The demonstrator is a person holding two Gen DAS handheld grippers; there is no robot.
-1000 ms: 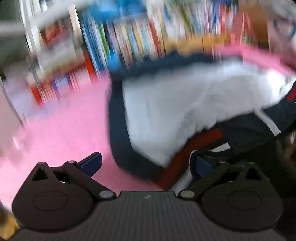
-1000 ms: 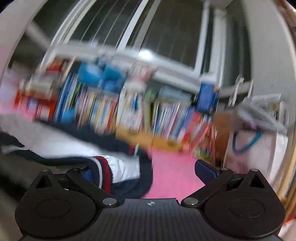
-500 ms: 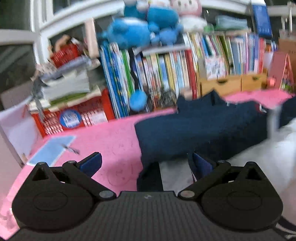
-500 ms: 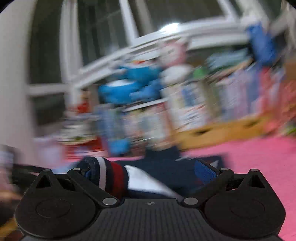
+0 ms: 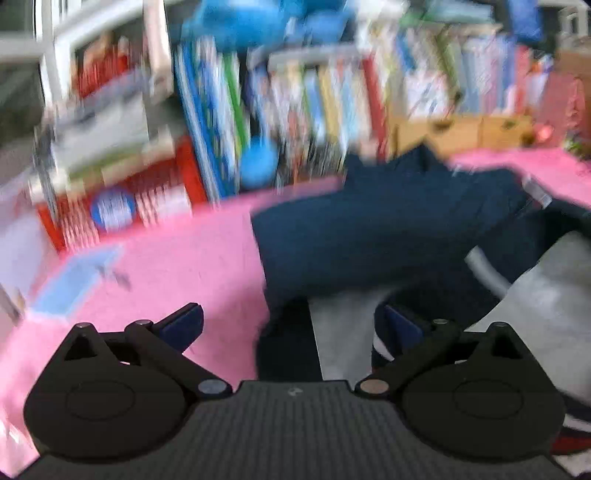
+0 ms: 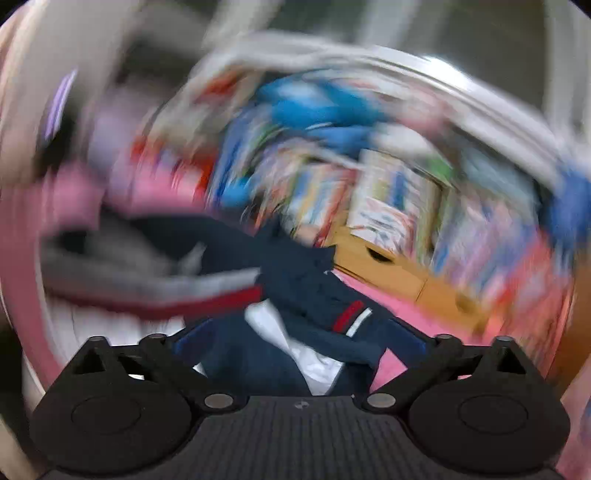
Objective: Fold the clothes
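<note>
A navy jacket (image 5: 388, 229) with white lining and red and white stripes lies on the pink mat (image 5: 166, 273). My left gripper (image 5: 288, 325) is open, its jaws wide apart, with a navy and white edge of the jacket lying between them. In the right wrist view the same jacket (image 6: 306, 295) fills the space in front of my right gripper (image 6: 299, 347), which is open; folds of navy cloth and white lining sit between its fingers. Both views are blurred by motion.
A long row of books (image 5: 295, 110) and blue plush toys (image 5: 240, 26) stand behind the mat. A red crate (image 5: 122, 199) and a blue sheet (image 5: 70, 284) are at the left. Wooden drawers (image 6: 391, 273) sit under the books.
The jacket has been turned over: the white lining that faced up a second ago now lies mostly under navy cloth. The right gripper swung fast and now faces down over the jacket.
</note>
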